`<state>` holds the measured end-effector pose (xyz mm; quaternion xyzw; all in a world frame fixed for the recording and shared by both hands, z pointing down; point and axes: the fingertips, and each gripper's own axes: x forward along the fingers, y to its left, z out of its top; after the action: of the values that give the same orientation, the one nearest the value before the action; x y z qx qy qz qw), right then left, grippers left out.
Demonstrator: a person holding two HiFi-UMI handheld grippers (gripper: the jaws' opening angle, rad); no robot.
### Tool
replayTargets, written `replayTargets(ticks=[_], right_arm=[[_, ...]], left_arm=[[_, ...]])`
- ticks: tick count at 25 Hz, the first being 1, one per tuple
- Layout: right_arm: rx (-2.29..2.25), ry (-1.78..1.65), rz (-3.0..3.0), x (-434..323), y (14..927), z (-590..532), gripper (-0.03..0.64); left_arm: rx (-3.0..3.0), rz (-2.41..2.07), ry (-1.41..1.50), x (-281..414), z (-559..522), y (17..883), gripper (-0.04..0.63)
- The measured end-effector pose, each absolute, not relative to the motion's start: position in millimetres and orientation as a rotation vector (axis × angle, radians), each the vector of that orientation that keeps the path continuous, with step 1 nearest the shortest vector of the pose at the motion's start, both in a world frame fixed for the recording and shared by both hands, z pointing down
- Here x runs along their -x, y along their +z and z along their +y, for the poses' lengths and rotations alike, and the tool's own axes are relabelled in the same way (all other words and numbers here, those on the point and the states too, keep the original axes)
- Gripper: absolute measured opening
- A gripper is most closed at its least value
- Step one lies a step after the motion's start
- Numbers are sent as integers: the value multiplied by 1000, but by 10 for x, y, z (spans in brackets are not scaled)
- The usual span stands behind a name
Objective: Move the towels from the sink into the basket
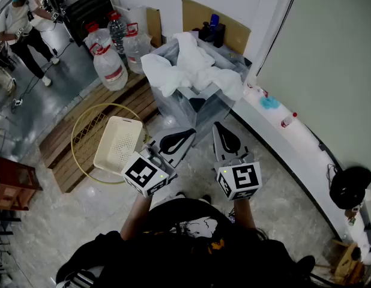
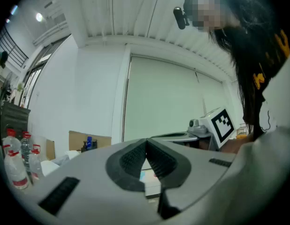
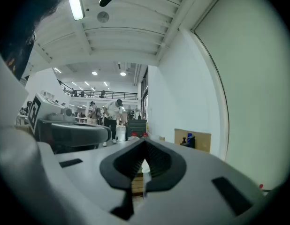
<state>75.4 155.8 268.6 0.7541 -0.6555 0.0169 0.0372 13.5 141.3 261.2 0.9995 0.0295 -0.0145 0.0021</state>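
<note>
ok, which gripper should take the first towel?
Left, probably. Left gripper and right gripper are both shut, empty and about equally short of the towels in the sink, but the basket lies on the left's side.

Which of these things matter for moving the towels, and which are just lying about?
For the job: towels, sink, basket, left tongs and right tongs, both shut and empty.
Lying about: water bottles, yellow hoop, wooden pallet, blue thing.
</note>
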Motion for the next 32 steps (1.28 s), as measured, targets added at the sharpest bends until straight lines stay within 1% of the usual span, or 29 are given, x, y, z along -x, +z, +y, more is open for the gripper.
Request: replayTargets(ticks=[6, 20, 26, 32], right_arm=[[-2361, 45, -1997, -643, 2695, 1542, 3], [-2326, 2, -1865, -536, 2862, 1251, 5], [-2300, 2, -1875, -662, 2949, 1028, 5], [-2283, 33, -1906, -1144, 3091, 764, 5]], left_arm=[[-3152, 79, -48, -4, 1373, 2618, 5], [-3179, 81, 67, 184, 976, 2882, 5], [-3144, 78, 34, 65, 745, 2923, 5], [-3117, 32, 69, -350, 474, 3086, 5]])
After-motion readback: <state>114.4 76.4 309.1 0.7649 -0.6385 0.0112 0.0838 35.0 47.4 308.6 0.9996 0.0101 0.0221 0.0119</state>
